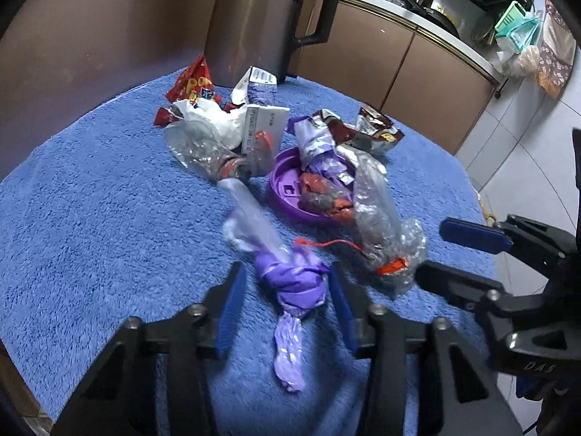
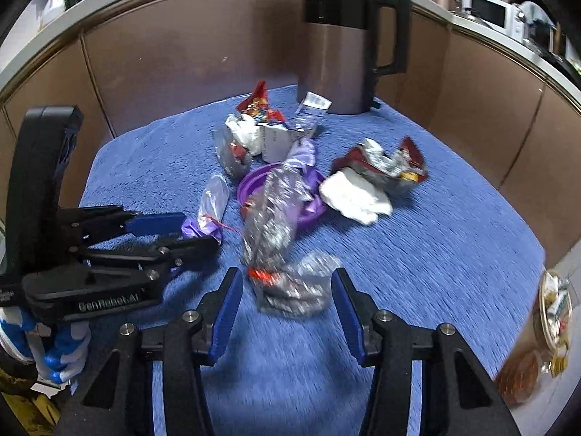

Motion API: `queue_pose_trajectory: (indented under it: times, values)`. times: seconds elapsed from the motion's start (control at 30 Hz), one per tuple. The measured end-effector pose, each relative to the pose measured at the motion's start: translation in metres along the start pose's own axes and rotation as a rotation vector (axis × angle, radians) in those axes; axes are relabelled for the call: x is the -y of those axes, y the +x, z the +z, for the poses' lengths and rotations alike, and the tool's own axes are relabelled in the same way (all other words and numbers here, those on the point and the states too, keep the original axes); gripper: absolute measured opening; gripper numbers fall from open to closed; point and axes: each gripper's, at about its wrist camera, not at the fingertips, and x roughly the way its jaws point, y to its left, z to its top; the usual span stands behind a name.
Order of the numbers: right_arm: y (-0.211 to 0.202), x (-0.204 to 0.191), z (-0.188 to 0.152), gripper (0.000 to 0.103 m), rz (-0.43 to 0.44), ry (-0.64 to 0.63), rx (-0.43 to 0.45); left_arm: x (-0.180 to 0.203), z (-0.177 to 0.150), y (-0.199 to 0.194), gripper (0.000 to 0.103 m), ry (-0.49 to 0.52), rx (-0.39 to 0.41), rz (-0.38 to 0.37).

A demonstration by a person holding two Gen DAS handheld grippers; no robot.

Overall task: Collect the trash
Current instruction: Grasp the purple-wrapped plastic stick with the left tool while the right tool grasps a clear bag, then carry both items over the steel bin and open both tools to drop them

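Trash lies scattered on a blue towel-covered table [image 1: 90, 200]. My left gripper [image 1: 287, 283] is open, its fingers on either side of a knotted purple and clear plastic bag [image 1: 290, 283]. My right gripper [image 2: 287, 290] is open around a crumpled clear plastic wrapper [image 2: 290, 283] with a red tie; it also shows in the left wrist view [image 1: 385, 239]. A purple lid [image 1: 287, 196] holds foil and red wrappers. Red snack bags [image 1: 192, 83], a white box [image 1: 267, 123] and white tissue [image 2: 354, 194] lie farther back.
A tall brown kettle [image 1: 254, 25] with a black handle stands at the table's far edge. Brown cabinet fronts [image 2: 181, 54] run behind. The table edge drops to a tiled floor [image 1: 515, 145] on the right. A jar [image 2: 552, 305] sits low right.
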Motion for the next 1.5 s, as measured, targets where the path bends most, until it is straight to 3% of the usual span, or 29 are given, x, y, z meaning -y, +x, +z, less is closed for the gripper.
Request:
queue_pose_trajectory:
  times: [0.27, 0.43, 0.5, 0.93, 1.2, 1.5]
  values:
    - [0.035, -0.004, 0.01, 0.037, 0.029, -0.032, -0.048, -0.019, -0.004, -0.002, 0.035, -0.088, 0.009, -0.07]
    - [0.042, 0.0, 0.006, 0.016, 0.058, 0.007, -0.072, -0.023, -0.008, -0.008, 0.033, -0.1, 0.021, -0.058]
    - [0.036, -0.002, 0.005, 0.013, 0.055, 0.015, -0.059, -0.024, -0.011, -0.014, 0.033, -0.111, 0.027, -0.055]
    - [-0.048, -0.018, 0.004, 0.012, 0.02, 0.068, 0.104, -0.021, -0.022, -0.083, 0.032, -0.132, 0.146, -0.04]
    - [-0.099, -0.024, -0.003, 0.012, -0.019, 0.1, 0.184, -0.006, -0.028, -0.135, 0.032, -0.09, 0.249, 0.008]
    - [-0.14, -0.027, -0.016, 0.012, -0.073, 0.133, 0.238, 0.011, -0.036, -0.168, 0.032, -0.036, 0.323, 0.069]
